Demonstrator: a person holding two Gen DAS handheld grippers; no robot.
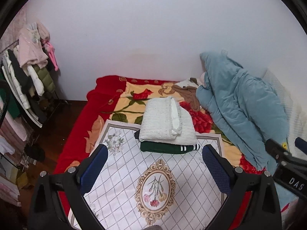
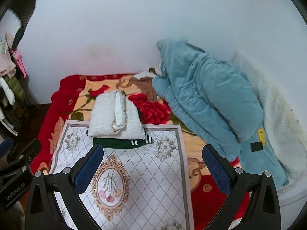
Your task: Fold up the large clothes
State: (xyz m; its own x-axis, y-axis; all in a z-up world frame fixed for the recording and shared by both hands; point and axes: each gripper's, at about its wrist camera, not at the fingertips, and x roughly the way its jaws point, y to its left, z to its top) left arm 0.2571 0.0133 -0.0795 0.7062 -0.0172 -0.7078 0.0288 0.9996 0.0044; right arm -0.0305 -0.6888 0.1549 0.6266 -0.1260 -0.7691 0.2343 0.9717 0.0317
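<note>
A folded white fleece garment [image 1: 166, 122] lies on top of a folded dark green garment [image 1: 165, 148] with white stripes, at the far end of a white diamond-pattern mat [image 1: 134, 164] on the bed. The stack also shows in the right wrist view: white garment [image 2: 115, 118], green garment [image 2: 119, 143], mat [image 2: 149, 168]. A light blue padded coat [image 1: 239, 105] lies unfolded at the right, also seen in the right wrist view [image 2: 207, 97]. My left gripper [image 1: 154, 161] is open and empty above the mat, short of the stack. My right gripper [image 2: 152, 163] is open and empty above the mat's right edge.
A red floral blanket [image 1: 119, 99] covers the bed. A brown and white garment [image 1: 189, 92] lies by the wall behind the coat. A clothes rack [image 1: 28, 72] full of coats stands on the floor at the left. A white quilt [image 2: 284, 115] lies far right.
</note>
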